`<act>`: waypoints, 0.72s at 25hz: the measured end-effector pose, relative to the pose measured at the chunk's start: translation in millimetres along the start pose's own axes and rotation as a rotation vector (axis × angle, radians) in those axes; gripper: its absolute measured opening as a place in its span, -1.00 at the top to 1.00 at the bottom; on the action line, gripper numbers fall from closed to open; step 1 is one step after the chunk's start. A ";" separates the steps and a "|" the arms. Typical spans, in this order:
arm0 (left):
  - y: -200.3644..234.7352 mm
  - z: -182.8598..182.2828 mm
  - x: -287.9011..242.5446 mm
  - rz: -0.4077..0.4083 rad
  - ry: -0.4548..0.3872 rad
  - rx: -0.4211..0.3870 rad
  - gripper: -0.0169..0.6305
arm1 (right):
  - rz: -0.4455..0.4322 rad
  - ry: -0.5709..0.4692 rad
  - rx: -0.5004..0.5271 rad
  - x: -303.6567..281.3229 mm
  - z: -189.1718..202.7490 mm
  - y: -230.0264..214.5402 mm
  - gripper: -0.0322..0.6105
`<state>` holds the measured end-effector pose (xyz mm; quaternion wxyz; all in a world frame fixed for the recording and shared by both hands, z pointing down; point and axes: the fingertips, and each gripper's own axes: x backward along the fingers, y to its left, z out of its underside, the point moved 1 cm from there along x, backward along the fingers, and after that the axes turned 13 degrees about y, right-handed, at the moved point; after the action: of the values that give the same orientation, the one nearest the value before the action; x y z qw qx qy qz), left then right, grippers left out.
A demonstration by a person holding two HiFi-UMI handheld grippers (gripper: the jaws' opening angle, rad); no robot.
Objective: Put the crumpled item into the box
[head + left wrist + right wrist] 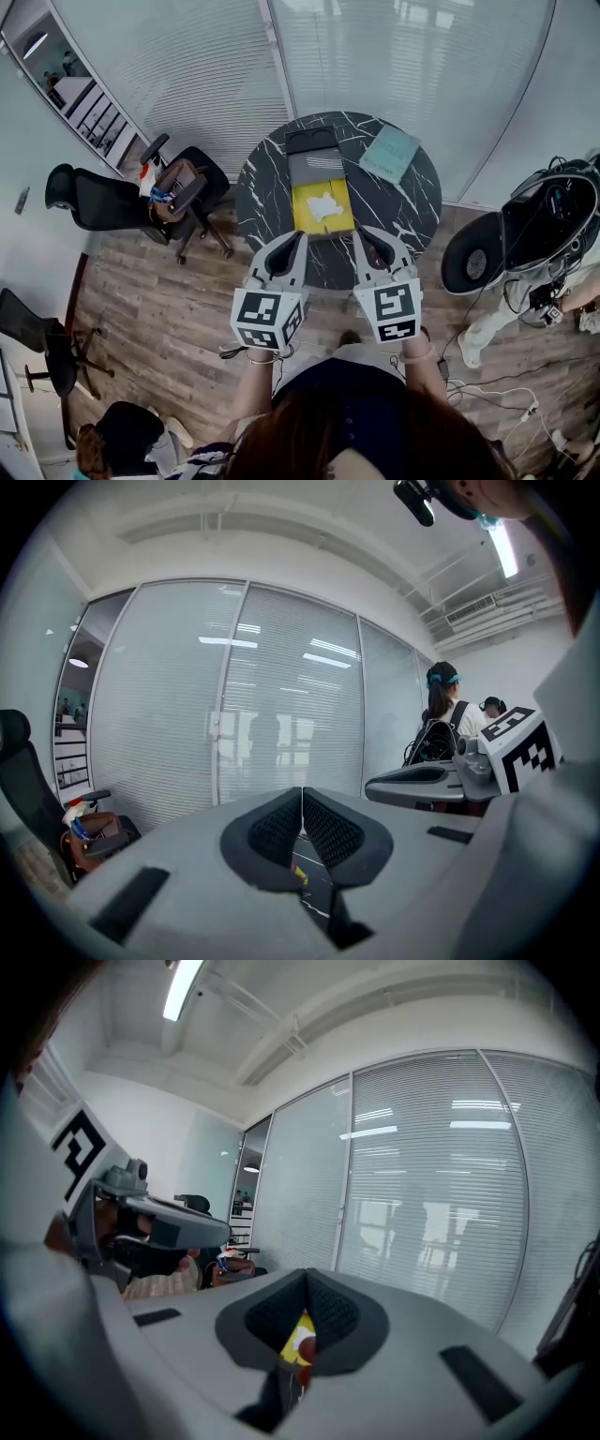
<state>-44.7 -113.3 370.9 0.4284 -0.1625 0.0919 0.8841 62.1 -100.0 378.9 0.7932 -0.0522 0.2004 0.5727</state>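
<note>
A white crumpled item (323,204) lies inside an open yellow box (305,222) on the round black marble table (262,187). Both grippers hover over the table's near edge, just short of the box. My left gripper (299,238) is shut with nothing in it, its pads (281,827) pressed together. The right gripper (360,235) is likewise shut and empty. Below its closed fingertips (330,1314) in the right gripper view, a sliver of the yellow box (298,1327) and the white item (304,1342) shows.
A grey tray (315,170) and a black flat piece (311,141) lie behind the box, and a teal book (389,154) at the table's far right. A chair with a brown bag (176,187) stands left. A person with a backpack (548,220) is at right.
</note>
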 end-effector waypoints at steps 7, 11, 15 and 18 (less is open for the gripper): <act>-6.2 9.5 24.4 0.027 -0.006 0.003 0.86 | 0.019 -0.004 -0.011 22.8 -0.5 20.5 0.83; -7.7 14.4 38.0 0.035 -0.009 0.004 0.86 | 0.025 -0.004 -0.020 34.7 0.8 32.4 0.83; -10.1 20.9 50.9 0.037 -0.012 0.008 0.86 | 0.028 -0.003 -0.024 48.0 4.1 43.6 0.82; -15.1 25.1 61.2 0.041 -0.013 0.008 0.86 | 0.033 -0.005 -0.022 58.9 5.8 50.0 0.83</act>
<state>-73.5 -51.9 371.5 0.4114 -0.1530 0.0960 0.8934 32.6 -29.0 369.3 0.7834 -0.0561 0.1932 0.5881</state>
